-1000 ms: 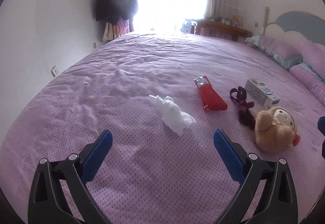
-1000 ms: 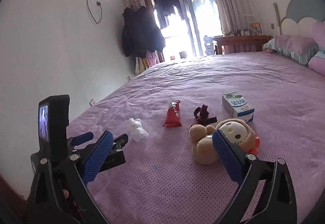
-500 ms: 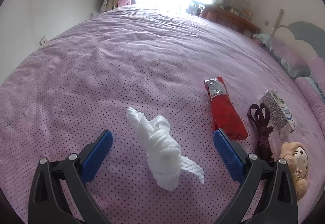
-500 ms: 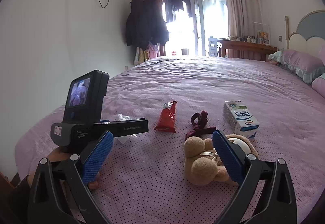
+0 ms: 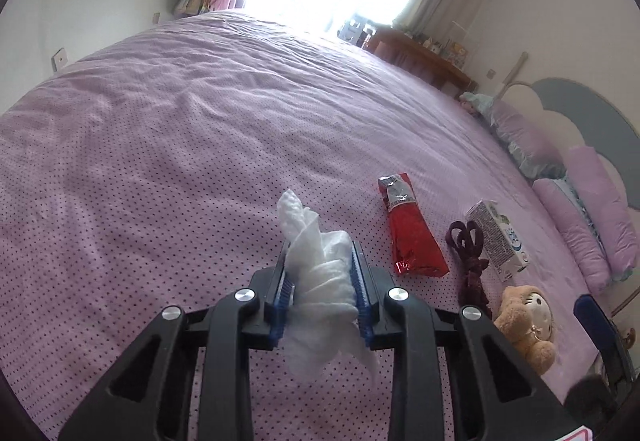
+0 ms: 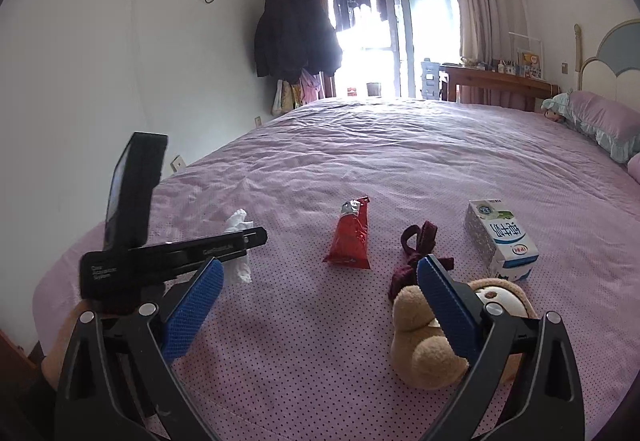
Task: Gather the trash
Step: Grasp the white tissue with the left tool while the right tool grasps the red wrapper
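Note:
My left gripper (image 5: 320, 253) is shut on a crumpled white tissue (image 5: 320, 273), held just above the purple bedspread (image 5: 160, 169). It also shows in the right wrist view (image 6: 239, 245), clamped by the left gripper (image 6: 256, 237). A red snack wrapper (image 5: 412, 237) (image 6: 351, 237) and a white milk carton (image 5: 498, 241) (image 6: 502, 237) lie on the bed to its right. My right gripper (image 6: 320, 281) is open and empty, low over the bed's near edge.
A dark red fabric tie (image 6: 418, 253) and a tan plush bear (image 6: 436, 325) lie by the right gripper's right finger. Purple pillows (image 5: 592, 209) and a headboard (image 5: 600, 113) stand at right. A wall (image 6: 120, 81) runs left of the bed.
My left gripper moved forward over the tissue and shut on it. The right gripper stayed open and shifted slightly.

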